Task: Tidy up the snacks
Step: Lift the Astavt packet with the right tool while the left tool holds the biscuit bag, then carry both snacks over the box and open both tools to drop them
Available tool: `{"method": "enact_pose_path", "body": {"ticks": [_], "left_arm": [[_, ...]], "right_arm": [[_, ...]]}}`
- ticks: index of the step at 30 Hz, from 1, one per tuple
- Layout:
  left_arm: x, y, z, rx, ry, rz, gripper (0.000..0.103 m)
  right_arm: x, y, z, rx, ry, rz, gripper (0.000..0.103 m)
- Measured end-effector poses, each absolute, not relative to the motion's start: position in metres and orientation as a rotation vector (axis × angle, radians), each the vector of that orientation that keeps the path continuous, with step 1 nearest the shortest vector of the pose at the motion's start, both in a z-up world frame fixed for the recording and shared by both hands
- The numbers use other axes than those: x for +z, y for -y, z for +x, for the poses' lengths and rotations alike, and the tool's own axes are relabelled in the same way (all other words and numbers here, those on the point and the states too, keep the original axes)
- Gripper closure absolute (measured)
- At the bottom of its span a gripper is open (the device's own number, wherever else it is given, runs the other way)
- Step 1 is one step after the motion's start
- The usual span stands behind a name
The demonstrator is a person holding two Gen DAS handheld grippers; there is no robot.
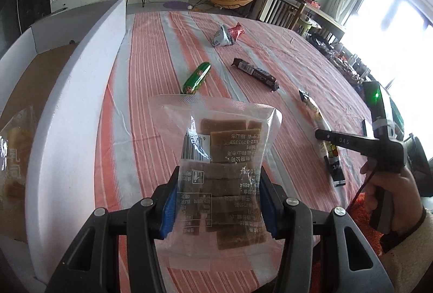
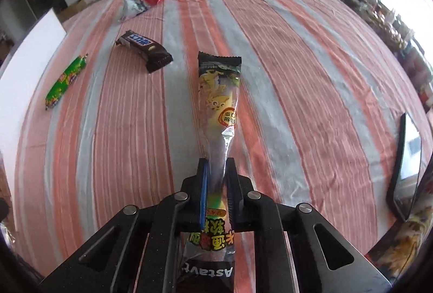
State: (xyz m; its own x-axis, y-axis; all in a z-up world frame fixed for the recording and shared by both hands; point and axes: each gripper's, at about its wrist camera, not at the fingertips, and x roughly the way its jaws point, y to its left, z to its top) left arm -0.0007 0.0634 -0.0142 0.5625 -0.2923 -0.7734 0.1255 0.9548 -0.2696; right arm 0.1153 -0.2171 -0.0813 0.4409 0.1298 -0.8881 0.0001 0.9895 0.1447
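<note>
Left gripper (image 1: 217, 201) clenched on clear pack of brown slices (image 1: 222, 157), lifted beside white box (image 1: 67, 109); right gripper (image 2: 216, 184) clamped on cartoon candy sachet (image 2: 219, 92); farther off, green sausage (image 1: 196, 78), chocolate bar (image 1: 255, 73), two pouches unsorted.

Left gripper (image 1: 217, 205): black plastic linkage arms, round silver pivot screws, blue ribbed pads on the fingers (image 1: 170, 207). Right gripper (image 2: 216, 184): same black build, blue edge on one finger; seen from the left camera, white "DAS" lettering, green LED lit, thin red cable. Hand (image 1: 389, 193) wears a cream knit sleeve
</note>
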Motion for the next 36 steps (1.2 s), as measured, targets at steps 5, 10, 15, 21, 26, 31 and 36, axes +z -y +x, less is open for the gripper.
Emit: {"method": "enact_pose_path", "body": {"ticks": [5,10,15,21,26,31,36], "left_arm": [[0.017,-0.08,-0.008,-0.266,-0.881,-0.258,0.052],[0.052,-0.116,-0.014,-0.232,-0.805,-0.333,0.052],[0.087,-0.182,-0.025,-0.098,-0.703,-0.396,0.052],[0.092,-0.268,-0.048,0.203,-0.663,-0.368,0.052],[0.063,-0.319,-0.064,0.489,-0.692,-0.331,0.03],[0.045,-0.325,-0.07,0.543,-0.667,-0.36,0.008],[0.046,-0.293,-0.051,0.386,-0.65,-0.348,0.006]], "right_arm": [[-0.064,0.265,0.088,0.165,-1.025,0.545,0.092],[0.004,0.243,0.072,0.344,-0.885,0.628,0.092],[0.075,0.149,0.076,0.606,-0.816,0.594,0.092],[0.119,-0.013,0.086,0.86,-0.822,0.453,0.091],[0.099,-0.119,0.083,0.946,-0.888,0.334,0.066],[0.071,-0.109,0.075,0.851,-0.84,0.224,0.037],[0.026,-0.033,0.079,0.561,-0.768,0.055,0.034]]}}
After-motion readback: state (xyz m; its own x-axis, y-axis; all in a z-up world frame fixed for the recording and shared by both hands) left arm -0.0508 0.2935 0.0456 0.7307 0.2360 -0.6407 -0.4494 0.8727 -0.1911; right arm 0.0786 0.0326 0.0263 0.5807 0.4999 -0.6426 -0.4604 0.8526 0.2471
